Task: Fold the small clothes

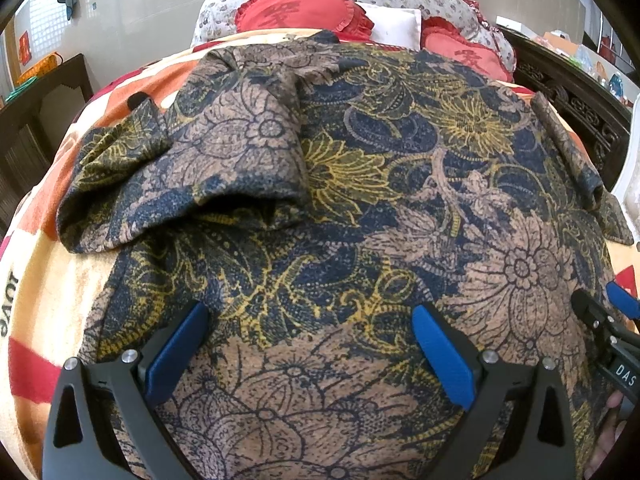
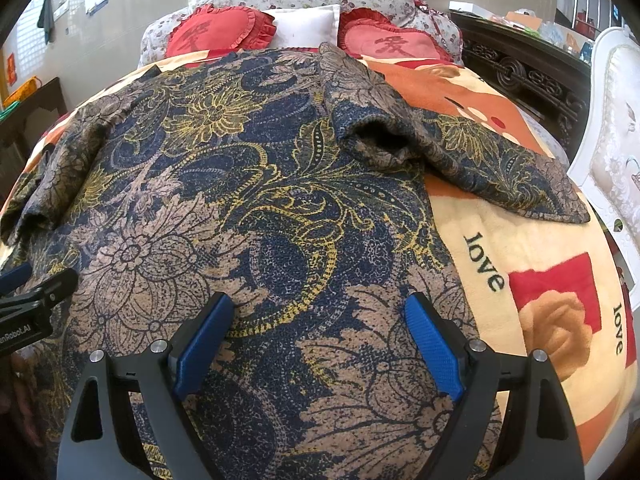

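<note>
Floral top (image 1: 360, 200) spread flat on a blanket (image 2: 520, 240).
Left gripper (image 1: 310, 344) and right gripper (image 2: 320, 332) hover at bottom centre, jaws wide apart, holding nothing.

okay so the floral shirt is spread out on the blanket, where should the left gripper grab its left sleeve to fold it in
Take the left sleeve at its open cuff, coming in from the outer left side over the blanket. The cuff gapes slightly and stands off the body of the floral shirt, so one finger can probably slip under its edge. The left gripper is open above the lower panel.
</note>
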`<state>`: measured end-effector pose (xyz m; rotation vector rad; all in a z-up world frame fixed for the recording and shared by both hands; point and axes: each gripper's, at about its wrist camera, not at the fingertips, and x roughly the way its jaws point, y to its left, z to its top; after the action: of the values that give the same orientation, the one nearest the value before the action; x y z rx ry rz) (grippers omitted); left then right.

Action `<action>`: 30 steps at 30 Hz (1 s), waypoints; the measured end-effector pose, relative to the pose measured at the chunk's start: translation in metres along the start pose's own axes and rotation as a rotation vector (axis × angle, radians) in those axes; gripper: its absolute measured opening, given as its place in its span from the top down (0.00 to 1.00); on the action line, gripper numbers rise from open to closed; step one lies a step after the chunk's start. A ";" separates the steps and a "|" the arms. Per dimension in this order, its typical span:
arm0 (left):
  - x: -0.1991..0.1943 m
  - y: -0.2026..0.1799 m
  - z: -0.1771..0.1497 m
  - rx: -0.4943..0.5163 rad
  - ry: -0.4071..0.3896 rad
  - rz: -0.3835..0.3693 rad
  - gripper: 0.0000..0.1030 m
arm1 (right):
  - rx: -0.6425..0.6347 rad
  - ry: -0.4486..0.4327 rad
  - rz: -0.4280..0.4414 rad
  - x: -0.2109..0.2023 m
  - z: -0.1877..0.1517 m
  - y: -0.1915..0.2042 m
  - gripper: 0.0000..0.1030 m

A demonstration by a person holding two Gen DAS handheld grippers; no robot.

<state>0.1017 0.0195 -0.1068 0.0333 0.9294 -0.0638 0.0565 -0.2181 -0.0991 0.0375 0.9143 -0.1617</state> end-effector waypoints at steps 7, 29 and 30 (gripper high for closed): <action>0.000 0.001 0.000 -0.004 -0.002 -0.005 0.00 | 0.003 -0.001 0.003 0.000 0.000 0.000 0.02; -0.002 0.003 0.000 -0.003 -0.003 -0.005 0.00 | 0.001 0.001 0.001 0.001 0.001 0.001 0.02; -0.001 0.004 0.000 -0.006 -0.003 -0.008 0.00 | 0.000 0.001 0.001 0.001 0.000 0.001 0.02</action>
<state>0.1008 0.0232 -0.1059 0.0240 0.9266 -0.0686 0.0578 -0.2173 -0.0999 0.0382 0.9150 -0.1614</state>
